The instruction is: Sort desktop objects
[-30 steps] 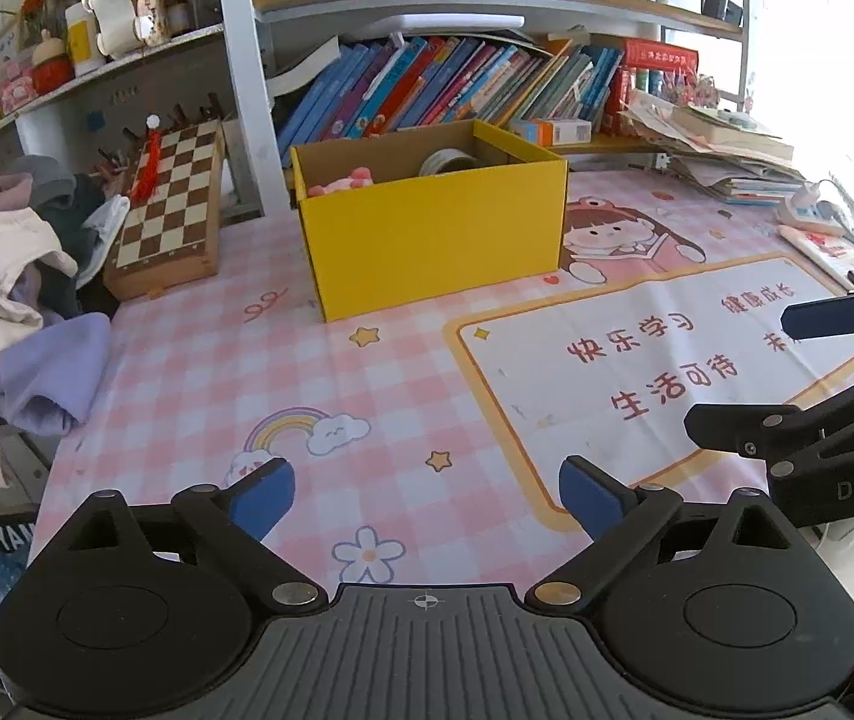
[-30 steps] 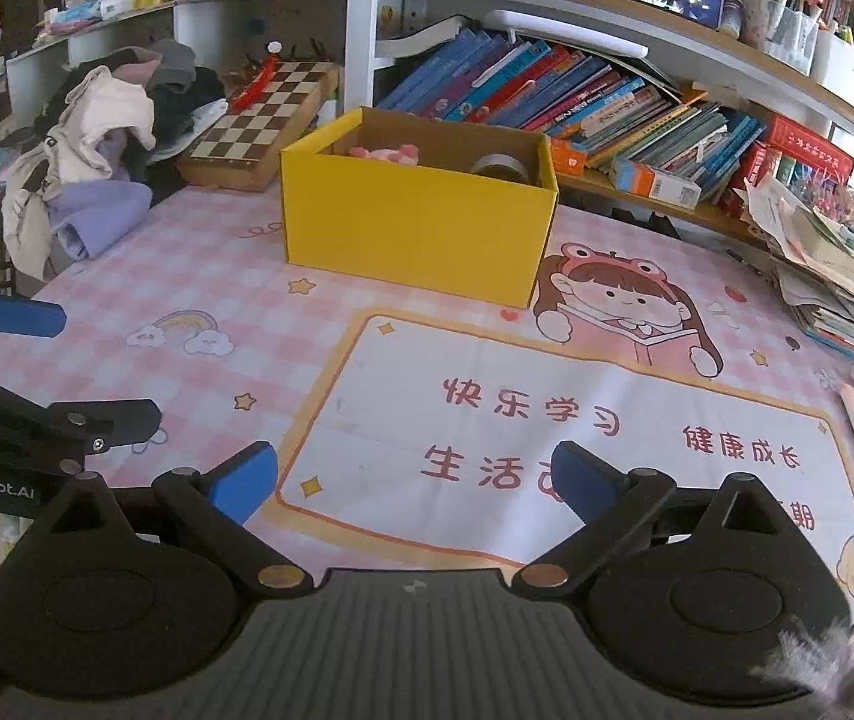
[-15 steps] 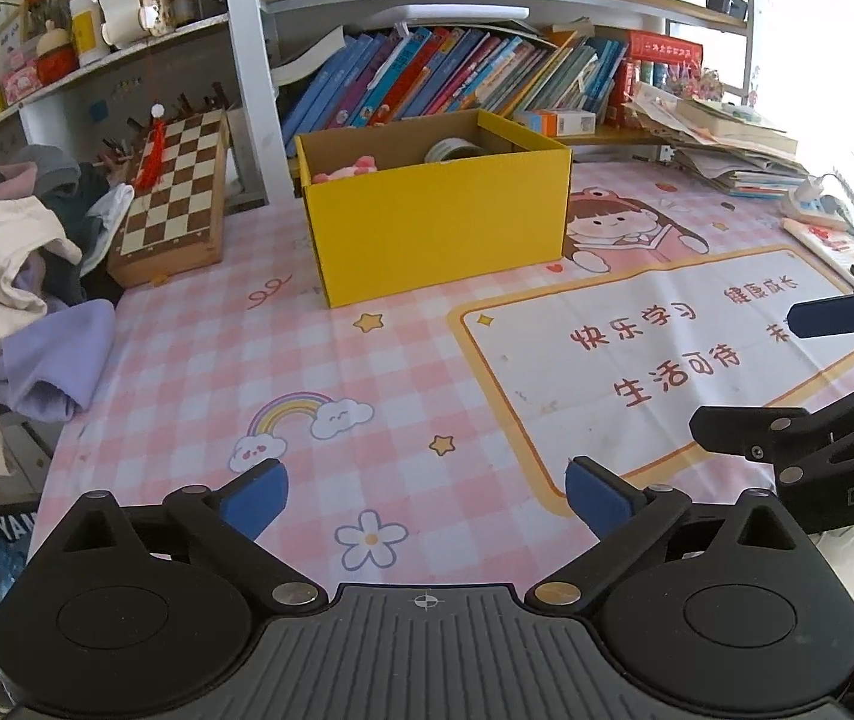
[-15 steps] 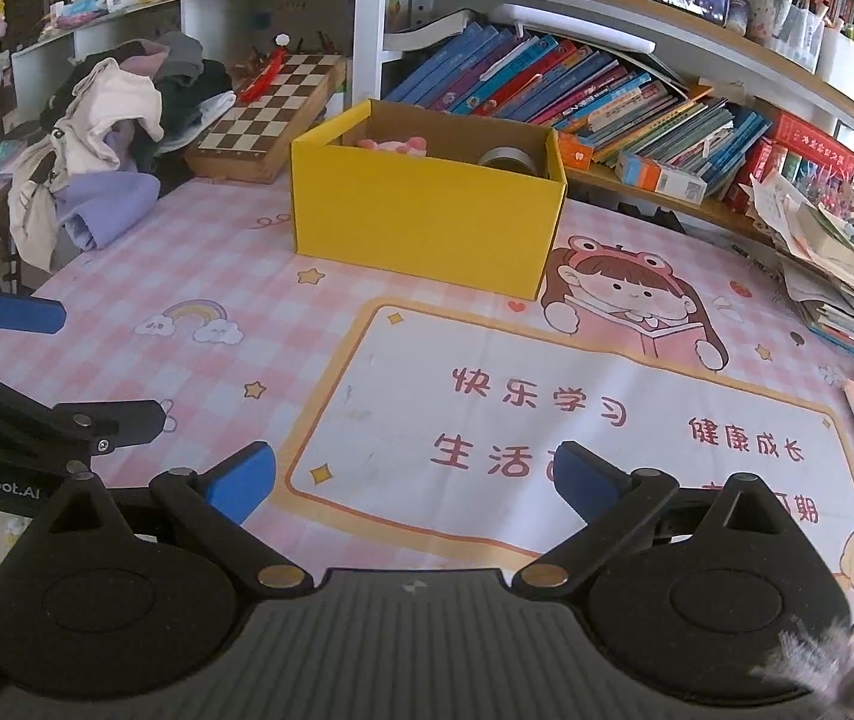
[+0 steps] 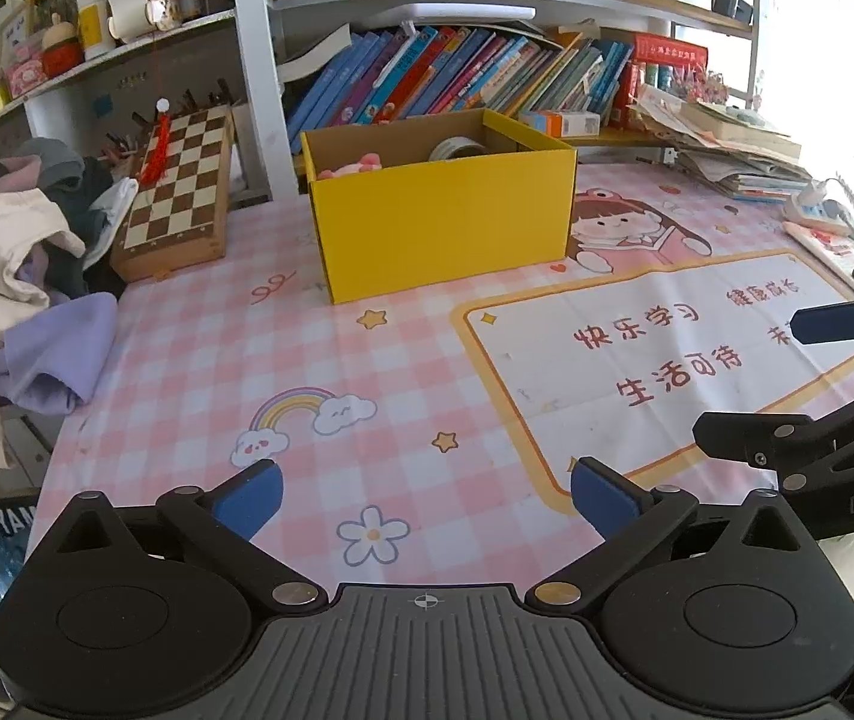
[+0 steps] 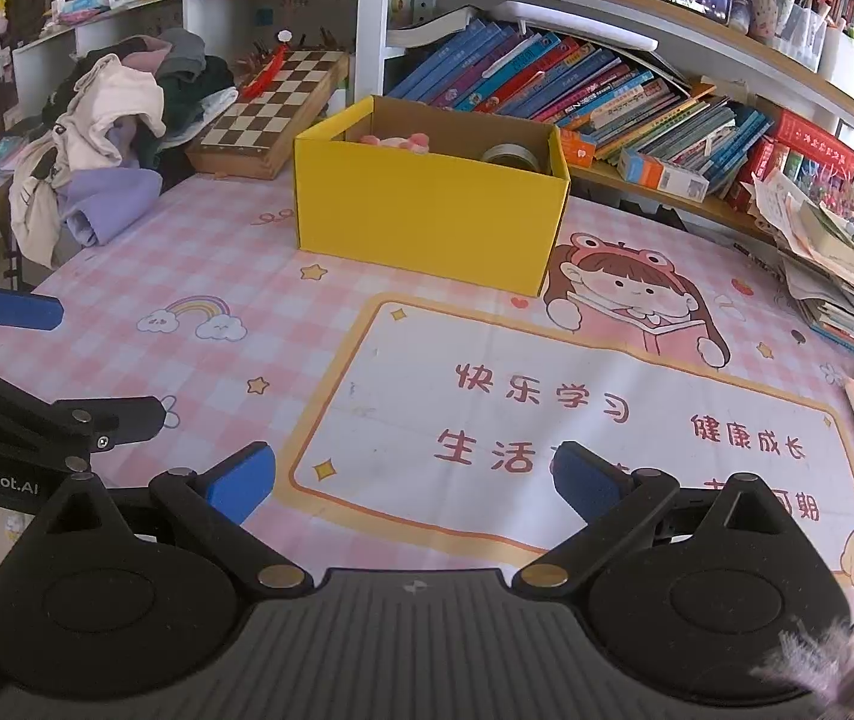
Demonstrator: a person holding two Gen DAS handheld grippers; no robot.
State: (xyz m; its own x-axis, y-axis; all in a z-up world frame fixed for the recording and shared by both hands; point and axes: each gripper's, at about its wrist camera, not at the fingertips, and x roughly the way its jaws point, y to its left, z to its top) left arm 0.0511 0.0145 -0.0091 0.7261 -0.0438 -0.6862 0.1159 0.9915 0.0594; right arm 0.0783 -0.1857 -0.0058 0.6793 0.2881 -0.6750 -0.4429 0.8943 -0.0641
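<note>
Both the left gripper and right gripper hover spread and empty before the box, which holds a tape roll and what looks like a pink toy; reaching in blind risks clipping its rim.

Your yellow box stands upright and open-topped in the upper middle of the frame. Inside, you can see a pink plush toy toward its left and a roll of tape toward its right, both partly hidden by the front wall.
</note>
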